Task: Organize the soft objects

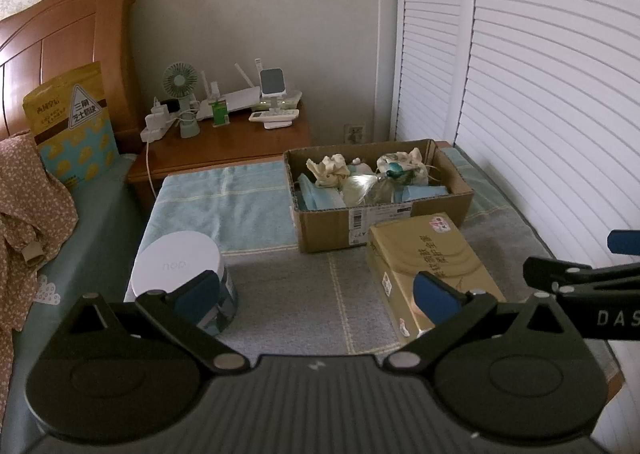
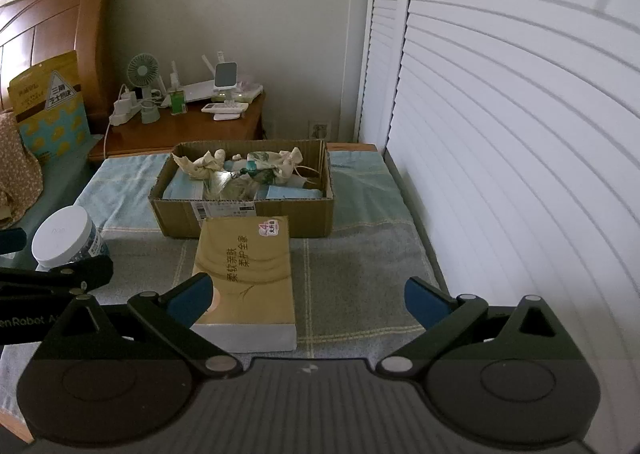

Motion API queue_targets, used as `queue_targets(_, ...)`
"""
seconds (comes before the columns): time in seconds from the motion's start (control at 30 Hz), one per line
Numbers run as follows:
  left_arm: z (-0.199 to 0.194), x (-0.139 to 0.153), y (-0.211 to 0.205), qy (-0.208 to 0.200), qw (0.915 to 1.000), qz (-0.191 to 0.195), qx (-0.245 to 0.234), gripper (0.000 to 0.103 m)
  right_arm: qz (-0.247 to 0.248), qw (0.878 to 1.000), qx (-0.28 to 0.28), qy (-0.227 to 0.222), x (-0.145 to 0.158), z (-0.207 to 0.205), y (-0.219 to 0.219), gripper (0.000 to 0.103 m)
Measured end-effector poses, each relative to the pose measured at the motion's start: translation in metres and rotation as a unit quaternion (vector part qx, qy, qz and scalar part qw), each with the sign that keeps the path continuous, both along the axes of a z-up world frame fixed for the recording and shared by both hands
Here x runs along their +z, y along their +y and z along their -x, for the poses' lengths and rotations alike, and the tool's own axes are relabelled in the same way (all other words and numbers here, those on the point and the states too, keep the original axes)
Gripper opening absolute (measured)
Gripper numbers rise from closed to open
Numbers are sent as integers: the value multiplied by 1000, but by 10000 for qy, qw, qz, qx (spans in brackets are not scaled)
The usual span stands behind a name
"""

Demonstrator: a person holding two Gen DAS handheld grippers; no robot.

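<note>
A cardboard box (image 1: 320,226) (image 2: 248,220) stands on a towel-covered bench and holds cloth pouches (image 1: 330,170) (image 2: 206,166), blue face masks (image 1: 316,198) (image 2: 182,190) and a tassel (image 1: 360,188). A gold tissue pack (image 1: 428,270) (image 2: 246,274) lies in front of the box. My left gripper (image 1: 316,290) is open and empty, low over the bench between a jar and the pack. My right gripper (image 2: 308,300) is open and empty, its left finger over the pack's near corner.
A white-lidded jar (image 1: 180,270) (image 2: 64,234) stands at the bench's left. A wooden nightstand (image 1: 224,142) (image 2: 180,130) carries a fan, chargers and a router. Louvred doors (image 1: 540,94) (image 2: 520,114) run along the right. A bed with floral cloth (image 1: 24,214) and a snack bag (image 1: 68,122) lies left.
</note>
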State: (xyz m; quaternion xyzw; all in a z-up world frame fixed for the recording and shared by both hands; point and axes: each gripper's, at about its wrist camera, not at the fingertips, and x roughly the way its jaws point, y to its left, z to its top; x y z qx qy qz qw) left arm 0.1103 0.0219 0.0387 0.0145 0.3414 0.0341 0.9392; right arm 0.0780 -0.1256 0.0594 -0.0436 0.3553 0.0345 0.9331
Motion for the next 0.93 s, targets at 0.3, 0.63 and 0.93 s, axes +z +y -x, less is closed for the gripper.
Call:
queue_targets(0.3, 2, 1, -2, -9, 10000, 12, -23, 102, 12, 10000, -11, -24, 2, 1, 0, 103)
queue_targets(0.63, 3, 1, -3, -20, 10000, 19, -24, 102, 25, 10000, -17, -36, 3, 1, 0, 103)
queue_targets(0.93, 3, 2, -2, -19, 10000, 24, -33, 102, 24, 10000, -25, -36, 3, 0, -1, 103)
